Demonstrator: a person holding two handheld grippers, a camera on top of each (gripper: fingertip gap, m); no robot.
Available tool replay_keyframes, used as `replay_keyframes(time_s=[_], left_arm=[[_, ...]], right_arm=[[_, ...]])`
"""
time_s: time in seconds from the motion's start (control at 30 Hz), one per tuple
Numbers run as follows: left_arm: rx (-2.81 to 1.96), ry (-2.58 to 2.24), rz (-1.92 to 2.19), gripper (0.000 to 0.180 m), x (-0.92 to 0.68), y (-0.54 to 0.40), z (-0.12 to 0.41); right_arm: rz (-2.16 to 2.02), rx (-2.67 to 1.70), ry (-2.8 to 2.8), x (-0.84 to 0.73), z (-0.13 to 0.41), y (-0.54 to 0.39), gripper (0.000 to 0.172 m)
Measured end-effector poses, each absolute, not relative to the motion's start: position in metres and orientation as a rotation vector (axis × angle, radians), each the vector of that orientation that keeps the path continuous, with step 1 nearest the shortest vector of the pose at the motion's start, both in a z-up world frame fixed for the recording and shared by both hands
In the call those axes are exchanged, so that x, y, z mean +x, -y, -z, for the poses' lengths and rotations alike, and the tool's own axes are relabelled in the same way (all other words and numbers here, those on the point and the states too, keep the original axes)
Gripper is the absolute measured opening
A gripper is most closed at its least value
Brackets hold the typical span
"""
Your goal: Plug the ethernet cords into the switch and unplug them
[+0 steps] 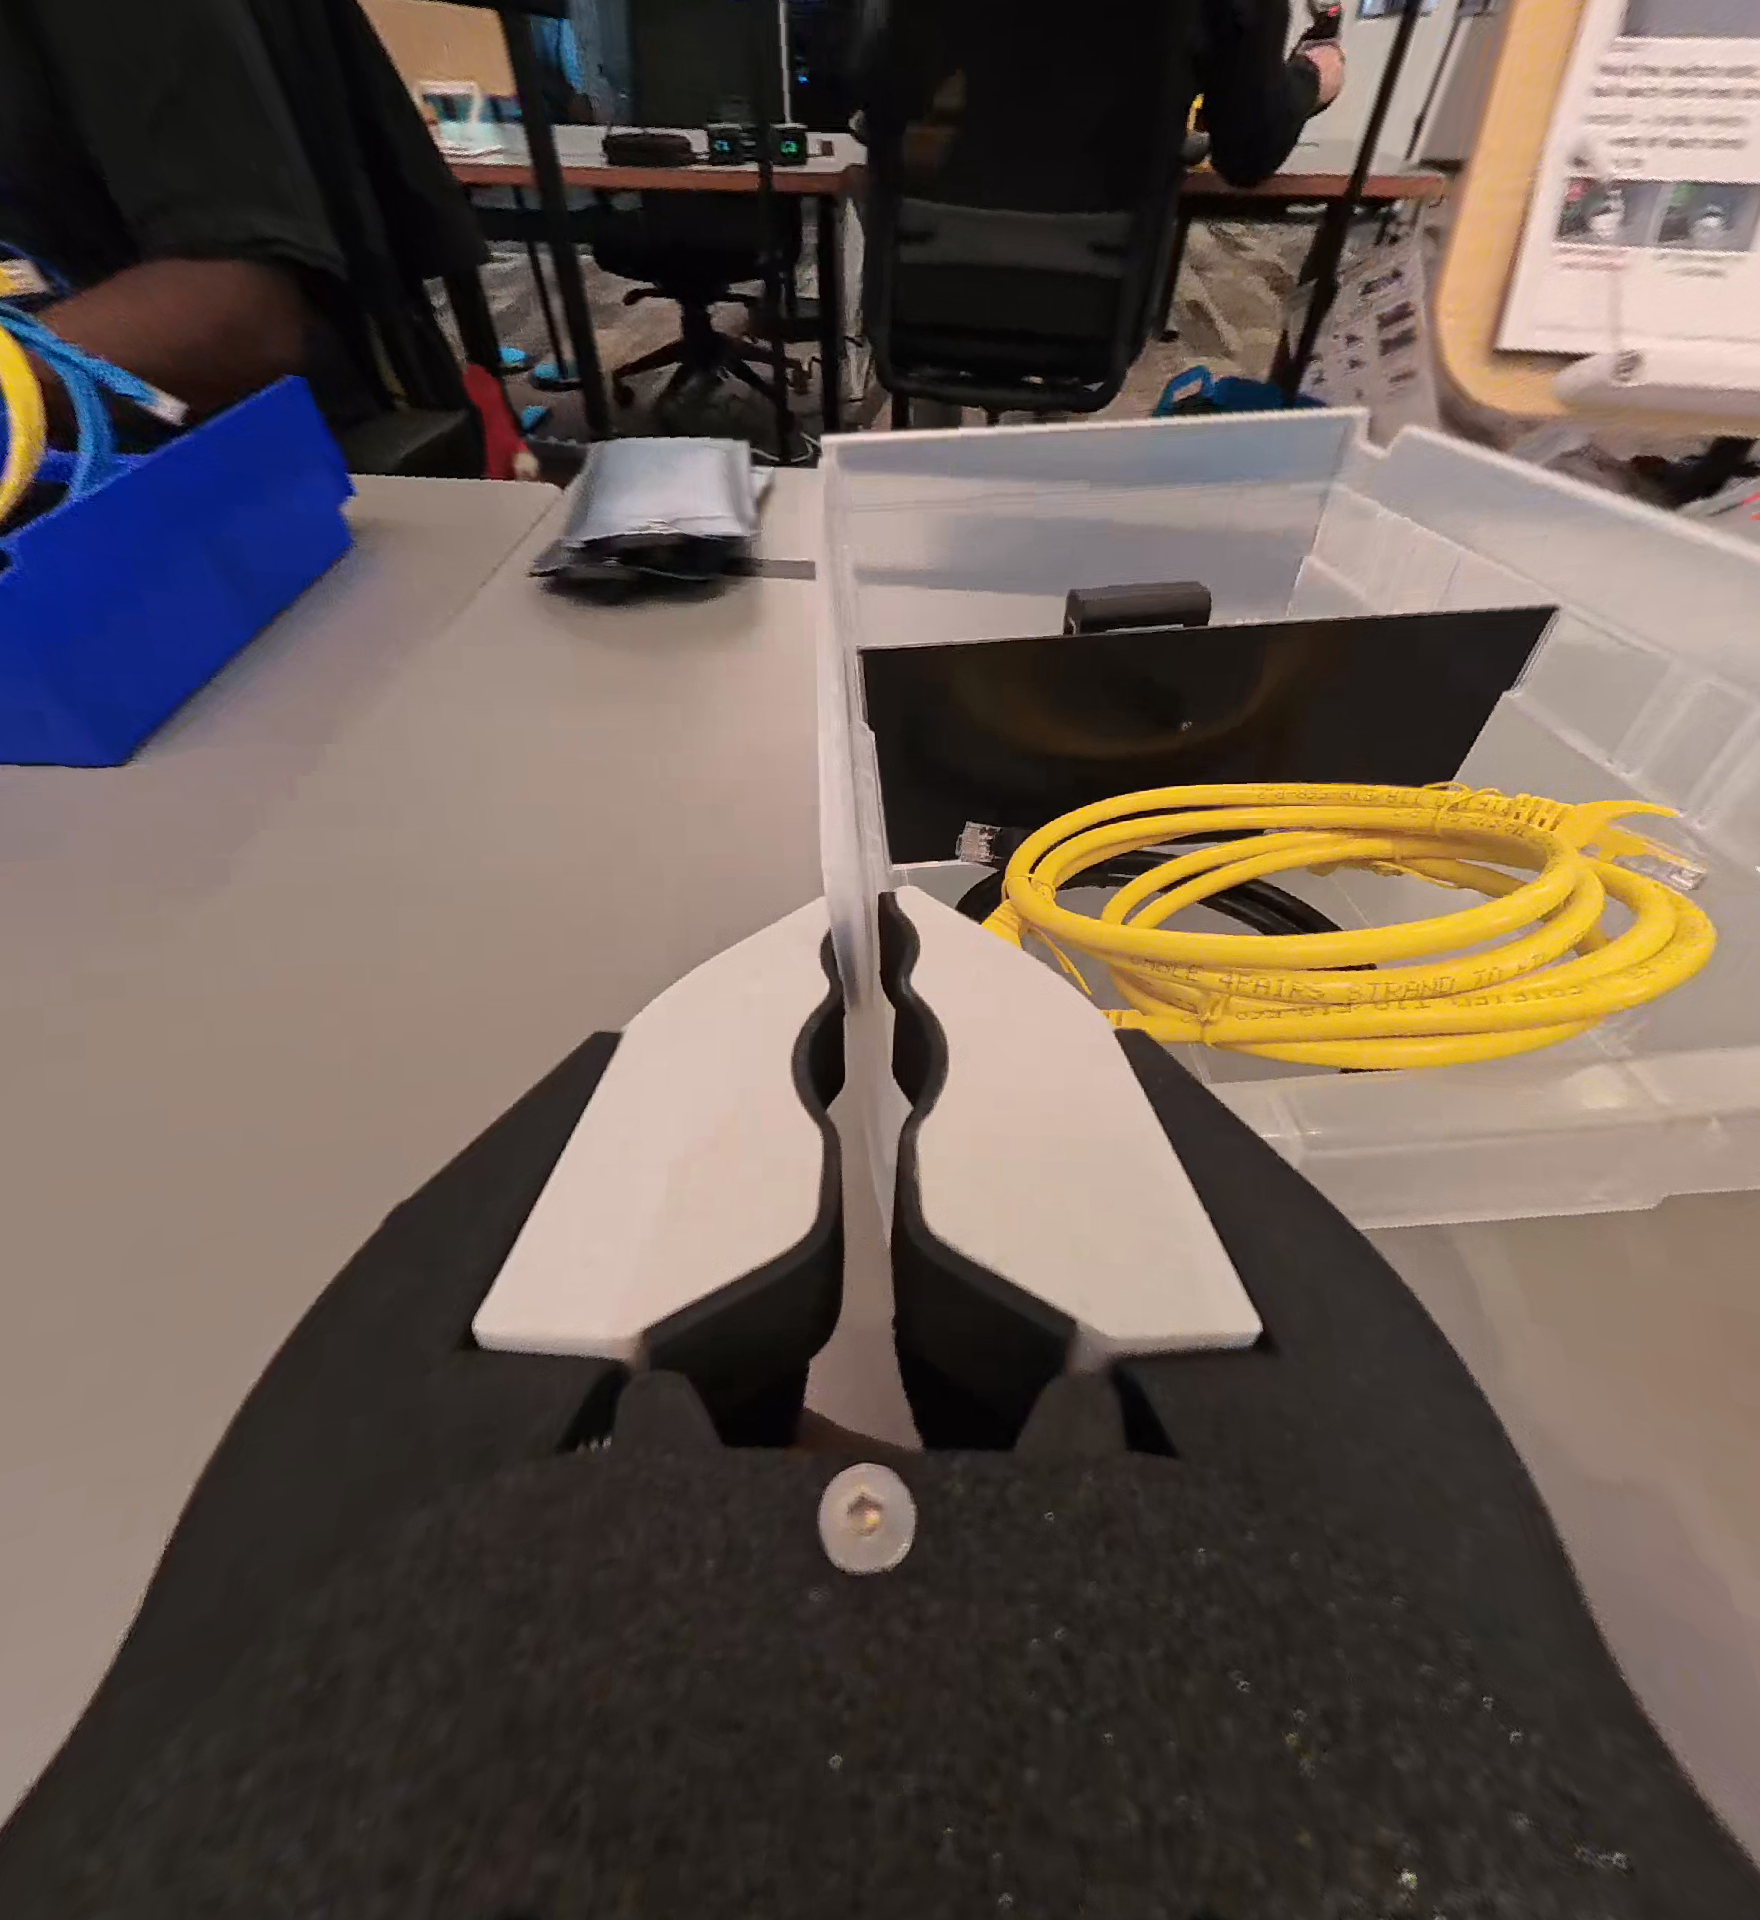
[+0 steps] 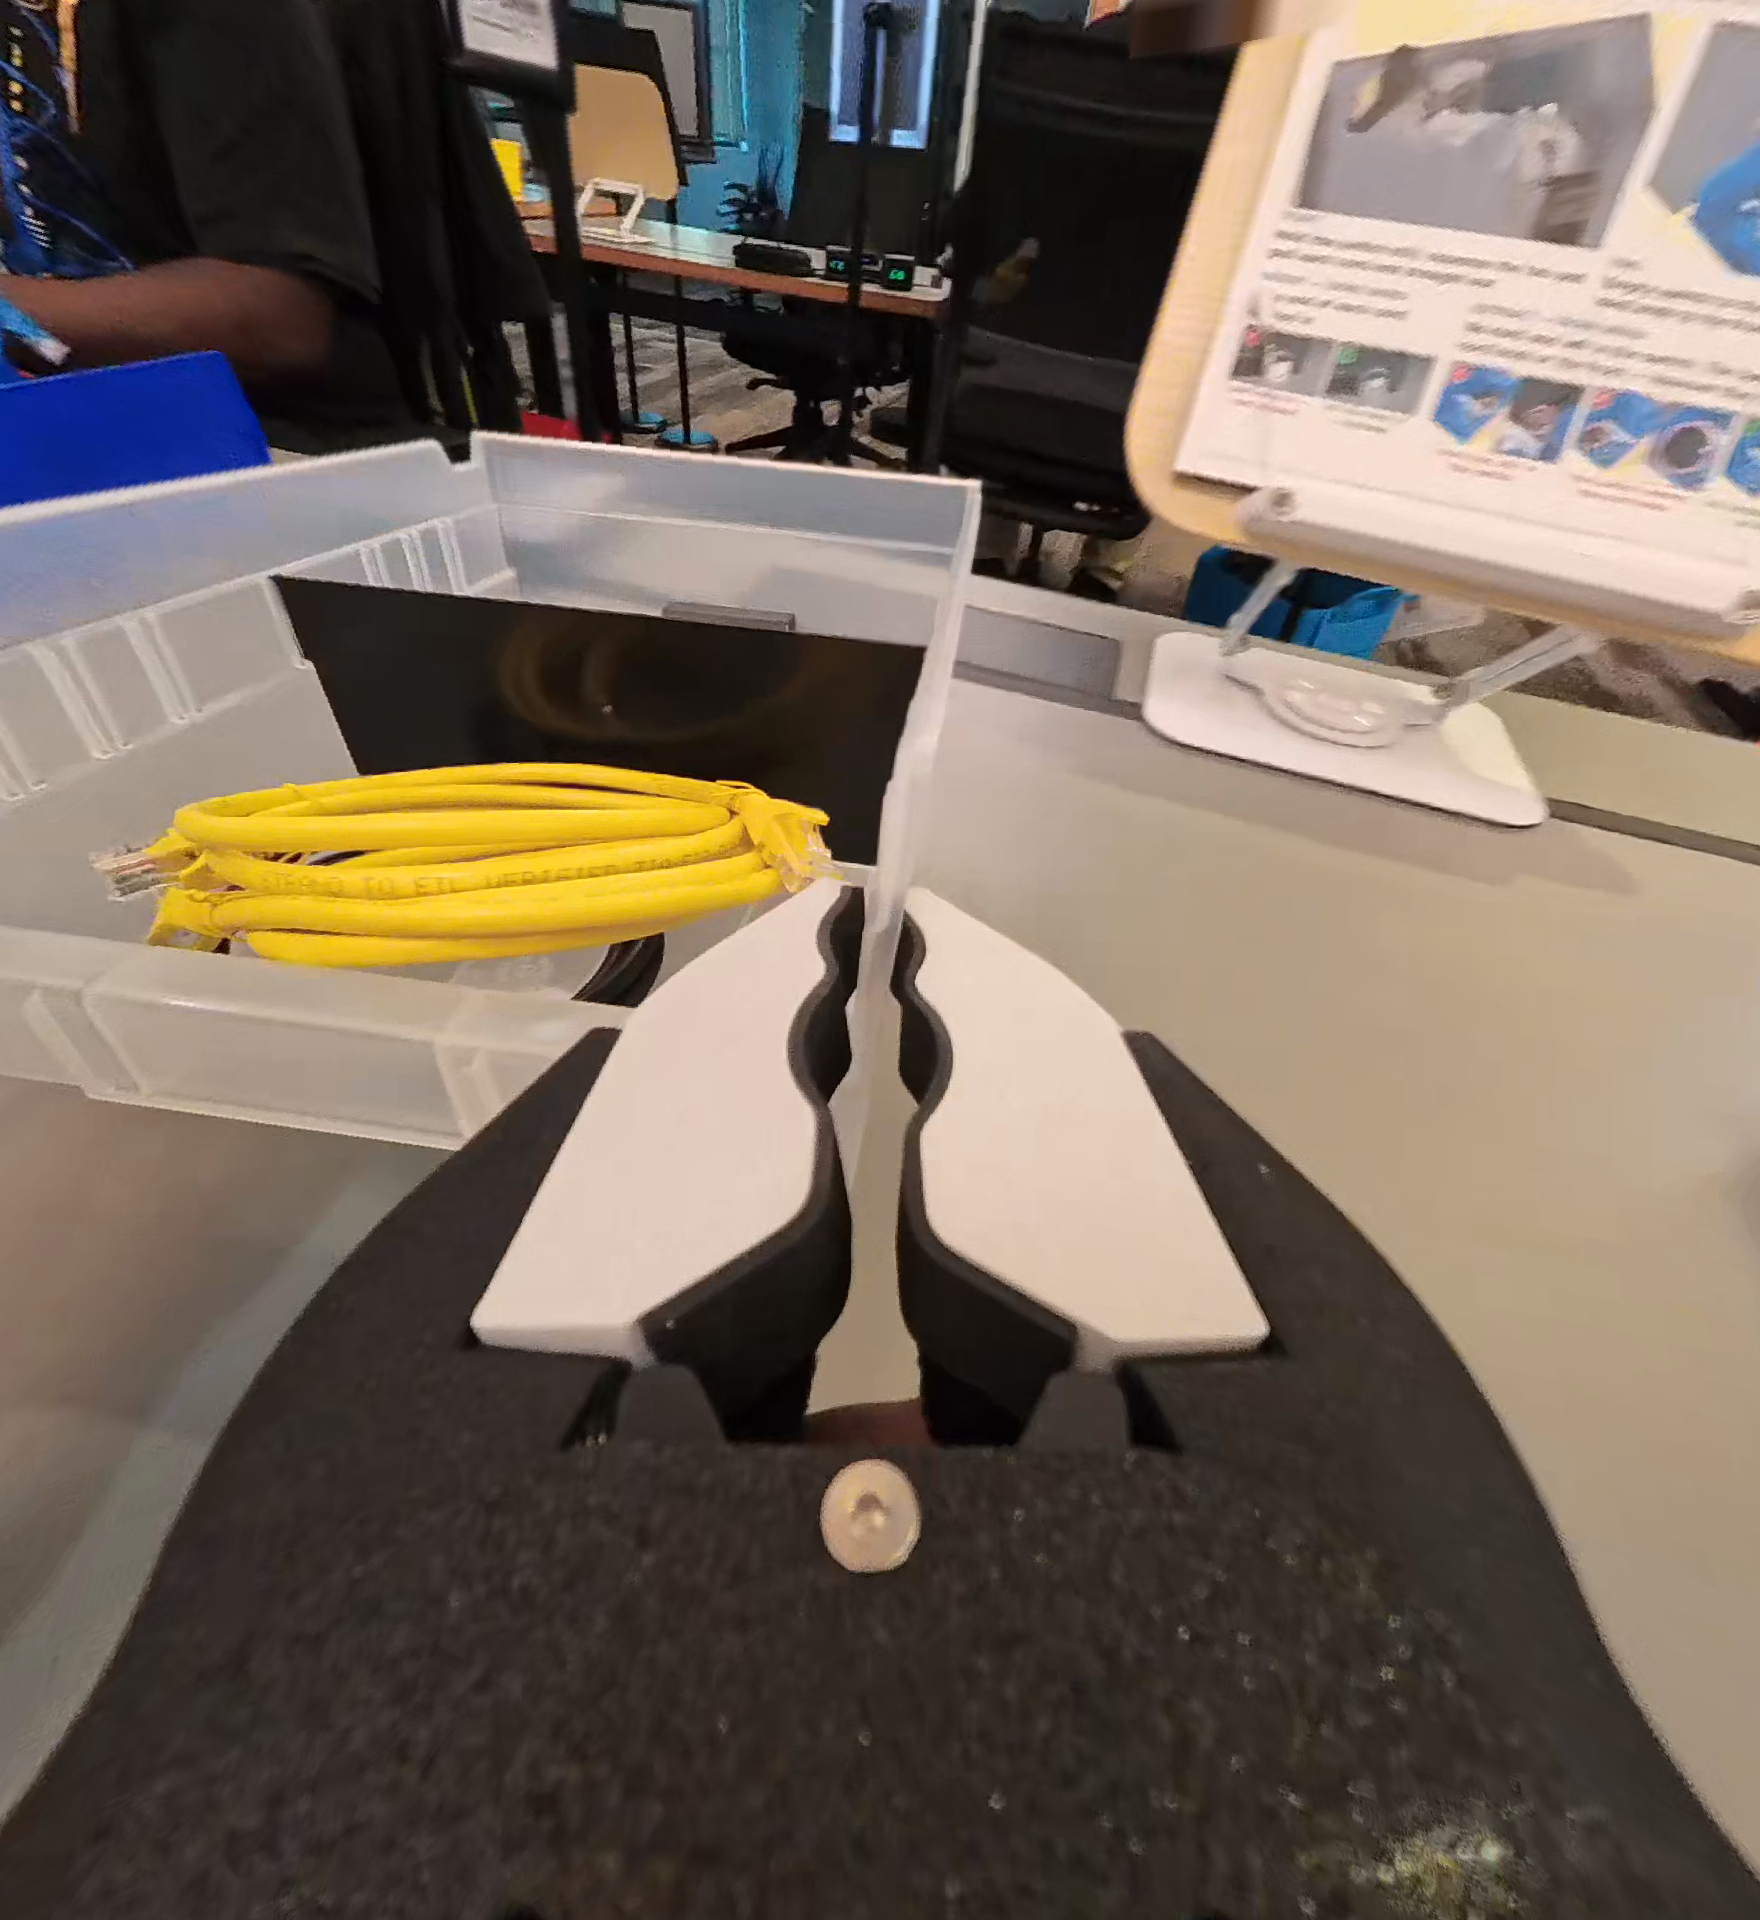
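Left wrist view shows the left gripper (image 1: 863, 940) clamped on the thin left side wall of a clear, translucent plastic bin (image 1: 1634, 727) that sits on a grey table (image 1: 336, 987); its white fingers (image 1: 710, 1091) are closed narrow with the wall pinched between the dark pads. From the other side, the right gripper (image 2: 871, 925) pinches the bin's right wall the same way. Inside the bin lies a coiled yellow ethernet cord (image 1: 1375, 935) held with twist ties, resting over a black cable (image 1: 1240, 904), its clear plugs free and not plugged into anything. Behind the coil stands a glossy black panel (image 1: 1167, 717) with a small dark block (image 1: 1136, 608) at its top edge; whether this is the switch I cannot tell, since no ports are visible. The risk, as I judge it, lies in the grip: both walls are thin, slick and flexible, so an uneven pull or lift could bow them, let one slide out of the pads, and tip the bin, spilling the coil or knocking the panel over. A blue bin (image 1: 128, 582) with more cords stands well apart to the left.
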State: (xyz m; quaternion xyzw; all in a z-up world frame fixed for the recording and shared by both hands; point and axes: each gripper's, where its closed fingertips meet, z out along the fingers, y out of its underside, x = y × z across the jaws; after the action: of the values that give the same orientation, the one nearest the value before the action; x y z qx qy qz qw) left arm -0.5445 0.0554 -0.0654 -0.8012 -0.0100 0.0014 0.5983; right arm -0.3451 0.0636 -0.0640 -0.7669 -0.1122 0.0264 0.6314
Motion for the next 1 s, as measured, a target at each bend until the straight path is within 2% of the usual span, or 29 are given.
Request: replay_keyframes(time_s=[0.4, 0.5, 0.6, 0.63, 0.7, 0.8, 0.9, 1.0], left_arm=[[-1.915, 0.03, 0.038, 0.003, -0.576, -0.08, 0.1], [-2.005, 0.031, 0.038, 0.003, -0.576, -0.082, 0.12], [-2.026, 0.06, 0.039, 0.004, -0.576, -0.079, 0.121], [-2.037, 0.062, 0.035, 0.007, -0.575, -0.077, 0.12], [-2.028, 0.06, 0.03, 0.028, -0.572, -0.071, 0.114], [-1.979, 0.121, -0.048, 0.042, -0.574, -0.057, 0.1], [-1.891, 0.171, -0.111, 0.043, -0.563, -0.037, 0.082], [-1.821, 0.151, -0.028, 0.043, -0.525, -0.022, 0.064]], right_arm=[[-0.088, -1.848, 0.268, -0.382, 0.11, -0.07, 0.005], [-0.204, -1.991, 0.29, -0.383, 0.133, -0.073, 0.008], [-0.247, -2.014, 0.385, -0.384, 0.133, -0.071, 0.009], [-0.275, -2.035, 0.434, -0.384, 0.133, -0.068, 0.011], [-0.392, -2.077, 0.501, -0.381, 0.13, -0.054, 0.012], [-0.667, -2.053, 0.575, -0.368, 0.111, -0.021, 0.027], [-0.848, -2.012, 0.603, -0.331, 0.1, 0.014, 0.029], [-0.8, -1.934, 0.686, -0.271, 0.098, 0.037, 0.036]])
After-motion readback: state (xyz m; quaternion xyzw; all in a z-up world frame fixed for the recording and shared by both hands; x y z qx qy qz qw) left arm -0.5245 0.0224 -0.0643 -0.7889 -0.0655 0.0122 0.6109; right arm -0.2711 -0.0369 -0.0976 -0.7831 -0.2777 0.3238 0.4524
